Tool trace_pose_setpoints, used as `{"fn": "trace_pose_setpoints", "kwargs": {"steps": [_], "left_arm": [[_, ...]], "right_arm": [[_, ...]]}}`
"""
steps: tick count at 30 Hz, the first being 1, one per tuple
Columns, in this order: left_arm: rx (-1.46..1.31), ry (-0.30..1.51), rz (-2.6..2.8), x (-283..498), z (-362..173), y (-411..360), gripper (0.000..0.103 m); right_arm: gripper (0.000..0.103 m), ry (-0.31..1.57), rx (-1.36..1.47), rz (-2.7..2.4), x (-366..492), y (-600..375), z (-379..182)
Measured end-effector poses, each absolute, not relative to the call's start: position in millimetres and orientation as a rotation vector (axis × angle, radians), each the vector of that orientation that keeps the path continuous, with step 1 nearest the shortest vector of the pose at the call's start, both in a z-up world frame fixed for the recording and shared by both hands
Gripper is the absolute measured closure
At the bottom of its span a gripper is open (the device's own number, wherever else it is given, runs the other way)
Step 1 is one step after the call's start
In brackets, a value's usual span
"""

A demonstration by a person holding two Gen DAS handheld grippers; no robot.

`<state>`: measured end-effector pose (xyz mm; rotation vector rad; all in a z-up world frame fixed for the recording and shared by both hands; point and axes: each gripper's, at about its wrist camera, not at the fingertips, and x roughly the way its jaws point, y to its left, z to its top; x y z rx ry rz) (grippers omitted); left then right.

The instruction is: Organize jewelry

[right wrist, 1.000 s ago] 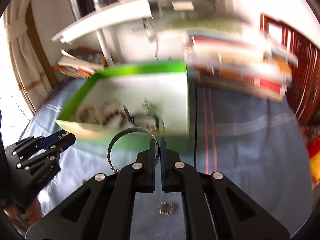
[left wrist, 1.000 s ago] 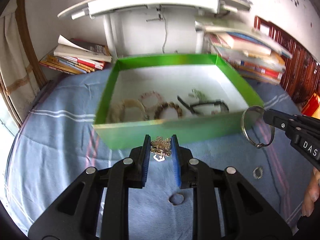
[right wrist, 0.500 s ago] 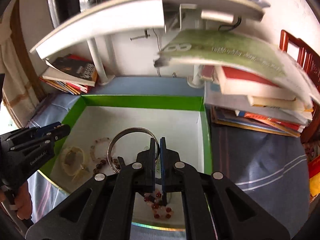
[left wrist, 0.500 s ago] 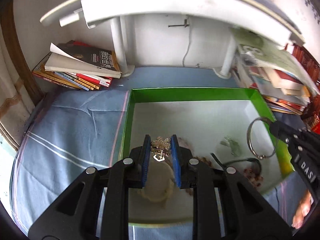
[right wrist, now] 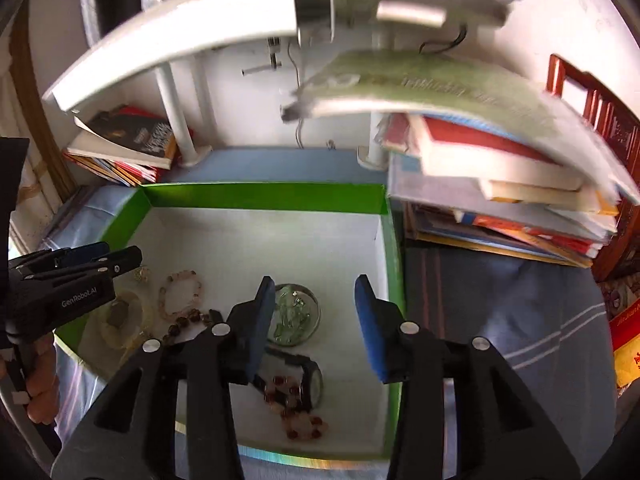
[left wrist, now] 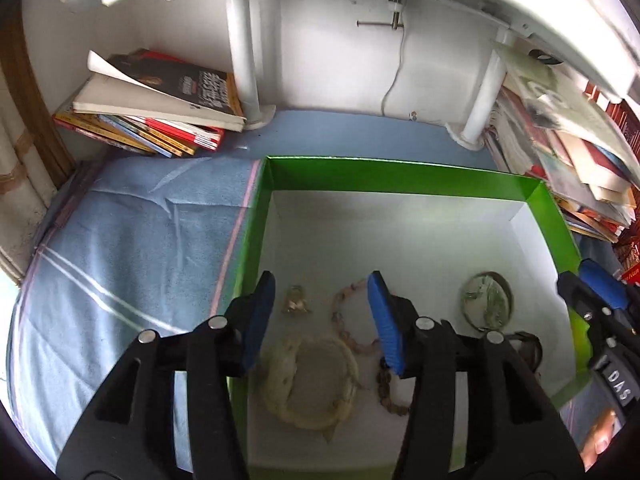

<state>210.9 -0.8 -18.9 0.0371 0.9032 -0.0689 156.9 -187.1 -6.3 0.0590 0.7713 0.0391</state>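
Observation:
A green box (left wrist: 400, 178) with a white floor holds the jewelry; it also shows in the right wrist view (right wrist: 264, 197). My left gripper (left wrist: 322, 312) is open and empty above the box's left part, over a small gold piece (left wrist: 295, 300) lying on the floor. My right gripper (right wrist: 316, 312) is open and empty above the box's right part, over a silver ring bangle (right wrist: 295, 315), also seen in the left wrist view (left wrist: 486, 305). Beaded bracelets (left wrist: 352, 320), a cream bracelet (left wrist: 308, 384) and a dark bracelet (right wrist: 308, 372) lie on the box floor.
The box sits on a blue striped cloth (left wrist: 120, 248). Book stacks stand at the back left (left wrist: 160, 116) and right (right wrist: 500, 184). A white shelf (right wrist: 200, 40) on posts overhangs the back. Each gripper shows in the other's view, the right (left wrist: 600, 312) and the left (right wrist: 68, 280).
Both grippers have opened over the box. The gold piece dropped from the left gripper and the silver bangle dropped from the right gripper; both now lie on the box floor.

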Motion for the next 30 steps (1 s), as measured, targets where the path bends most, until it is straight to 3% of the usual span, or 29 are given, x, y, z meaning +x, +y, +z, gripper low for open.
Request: {"fn": "trace_pose_setpoints", "kwargs": {"steps": [5, 13, 15, 16, 17, 20, 30], "left_arm": [[0.100, 0.815, -0.108, 146.5, 0.8, 2.8, 0.041], [0.180, 0.915, -0.251, 65.8, -47.8, -10.4, 0.040], [0.168, 0.917, -0.270, 55.7, -51.8, -9.7, 0.040], [0.166, 0.921, -0.279, 51.7, -53.6, -10.3, 0.040], [0.165, 0.925, -0.286, 47.6, -56.4, -11.2, 0.040], [0.169, 0.949, -0.295, 37.9, -67.0, -13.1, 0.040], [0.160, 0.997, -0.339, 20.2, -86.3, -12.4, 0.040]], "right_arm": [[0.061, 0.783, 0.012, 0.047, 92.7, -203.6, 1.6], [0.061, 1.038, 0.027, 0.132, 20.2, -214.3, -64.1], [0.067, 1.065, 0.006, 0.139, 15.0, -207.6, -71.9], [0.077, 1.076, -0.010, 0.138, 14.8, -204.5, -75.7], [0.082, 1.085, -0.019, 0.137, 15.4, -201.8, -79.3], [0.087, 1.078, -0.030, 0.136, 16.4, -192.5, -83.5], [0.090, 1.009, -0.005, 0.225, 46.0, -150.8, -86.2]]}}
